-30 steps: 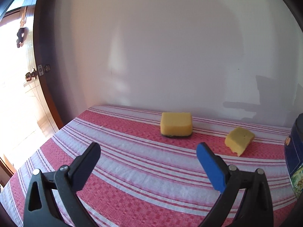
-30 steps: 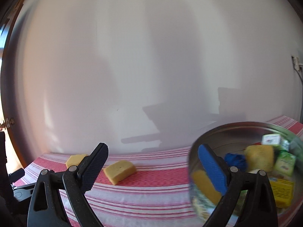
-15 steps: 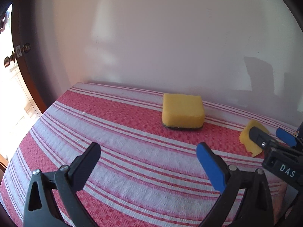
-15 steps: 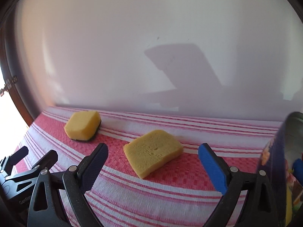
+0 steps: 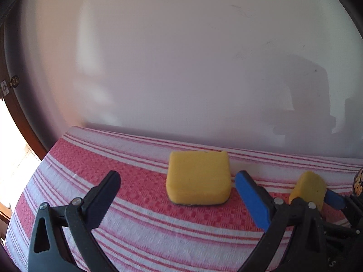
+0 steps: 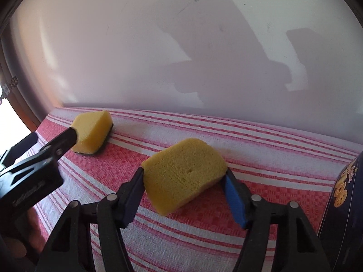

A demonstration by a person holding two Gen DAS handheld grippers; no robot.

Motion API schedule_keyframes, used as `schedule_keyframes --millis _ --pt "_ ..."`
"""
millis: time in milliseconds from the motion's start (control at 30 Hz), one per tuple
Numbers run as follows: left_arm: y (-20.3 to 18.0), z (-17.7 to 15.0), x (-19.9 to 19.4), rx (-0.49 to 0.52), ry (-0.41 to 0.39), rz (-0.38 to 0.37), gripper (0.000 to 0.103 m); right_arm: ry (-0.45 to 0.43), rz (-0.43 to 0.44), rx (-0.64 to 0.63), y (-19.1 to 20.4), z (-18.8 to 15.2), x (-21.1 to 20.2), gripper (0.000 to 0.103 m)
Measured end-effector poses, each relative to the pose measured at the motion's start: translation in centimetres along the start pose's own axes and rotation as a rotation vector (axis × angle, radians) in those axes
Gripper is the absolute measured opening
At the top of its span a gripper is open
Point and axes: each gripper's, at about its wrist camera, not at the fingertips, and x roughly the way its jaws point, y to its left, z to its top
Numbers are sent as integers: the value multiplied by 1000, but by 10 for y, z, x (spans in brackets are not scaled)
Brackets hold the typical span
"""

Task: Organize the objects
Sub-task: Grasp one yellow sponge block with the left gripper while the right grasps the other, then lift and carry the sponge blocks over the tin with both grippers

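Note:
A thick yellow sponge with a dark scouring base (image 5: 197, 179) lies on the red-and-white striped cloth (image 5: 113, 158) near the wall. My left gripper (image 5: 177, 179) is open just in front of it, a finger to each side, not touching. To its right lies a plain yellow sponge piece (image 6: 183, 181). My right gripper (image 6: 183, 175) is closing on that piece, its black and blue pads meeting the two ends. The left wrist view shows the same sponge piece (image 5: 308, 188) with a blue right finger (image 5: 333, 198) beside it.
A dark blue printed tin (image 6: 340, 192) stands at the right edge, close to the right gripper. A white wall runs along the back of the cloth. A dark wooden door frame (image 5: 20, 117) and bright daylight are at the far left.
The right gripper swung left away from the open tin, came down over the sponge piece and narrowed its jaws onto it. The left gripper moved closer to the scouring sponge, still open.

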Motion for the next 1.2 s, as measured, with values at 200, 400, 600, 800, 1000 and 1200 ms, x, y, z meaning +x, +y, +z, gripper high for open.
schedule_keyframes --millis 200,400,600,800,1000,1200 --pt "-9 12 48 -34 158 -32 88 -106 45 126 -27 -2 -20 66" --pt "-5 11 51 -64 179 -93 69 -211 82 140 -32 -6 -40 66" --pt "2 6 13 -112 17 -61 69 -359 40 152 -39 -13 -66 66" --pt "-18 -12 -39 -54 -162 62 69 -497 -47 103 -35 -20 -89 66" --pt "-28 -34 -73 -39 -213 92 69 -562 -95 50 -29 -28 -102 66" --pt "-23 -56 -105 -39 -258 93 69 -593 -132 25 -27 -45 -120 66"
